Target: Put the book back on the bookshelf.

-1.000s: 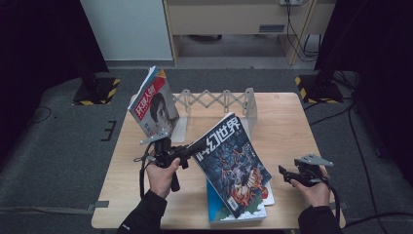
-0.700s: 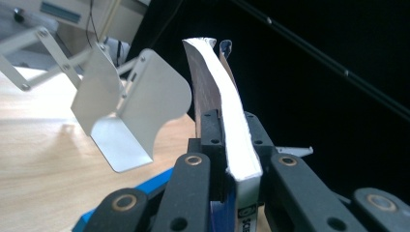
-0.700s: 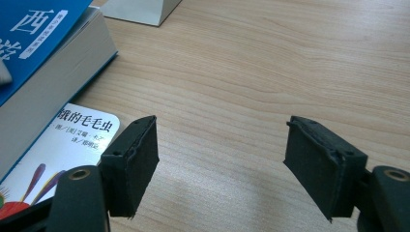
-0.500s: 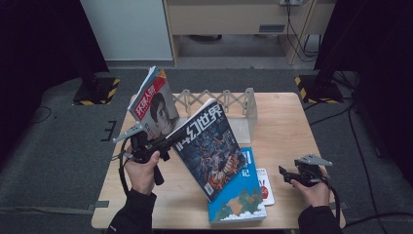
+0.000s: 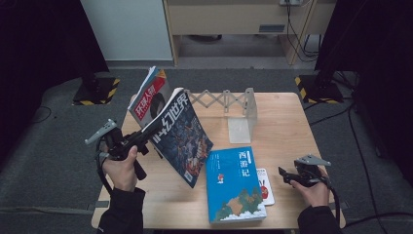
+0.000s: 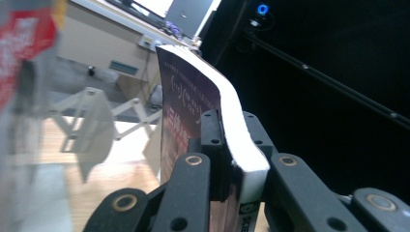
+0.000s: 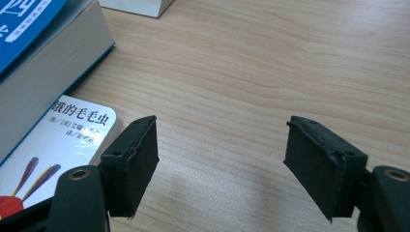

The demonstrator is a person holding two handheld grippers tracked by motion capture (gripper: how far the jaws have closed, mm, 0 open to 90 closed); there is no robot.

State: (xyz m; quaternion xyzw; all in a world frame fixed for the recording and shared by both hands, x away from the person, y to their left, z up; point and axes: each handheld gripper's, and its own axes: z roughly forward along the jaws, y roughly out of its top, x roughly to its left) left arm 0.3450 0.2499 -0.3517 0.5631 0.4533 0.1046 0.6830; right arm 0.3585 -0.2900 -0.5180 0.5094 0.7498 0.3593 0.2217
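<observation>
Tabletop (image 5: 287,122) of pale wood takes up the middle of the high view, its lower edge cut off by the frame. At its upper middle stands an expanding book rack (image 5: 229,105), and a red-covered magazine (image 5: 150,97) leans in the rack's left end, its top tilted to the upper left. A dark magazine (image 5: 182,136) is held off the tabletop at left centre, slanting just in front of the red one. The left gripper (image 5: 139,144) has its fingers pinched on that dark magazine's edge; the left gripper view shows the page block clamped between them. A blue book (image 5: 234,185) lies flat at lower centre, covering most of a small white booklet (image 5: 265,185). The right gripper (image 5: 287,176) rests at lower right, fingers spread over bare wood, empty.
</observation>
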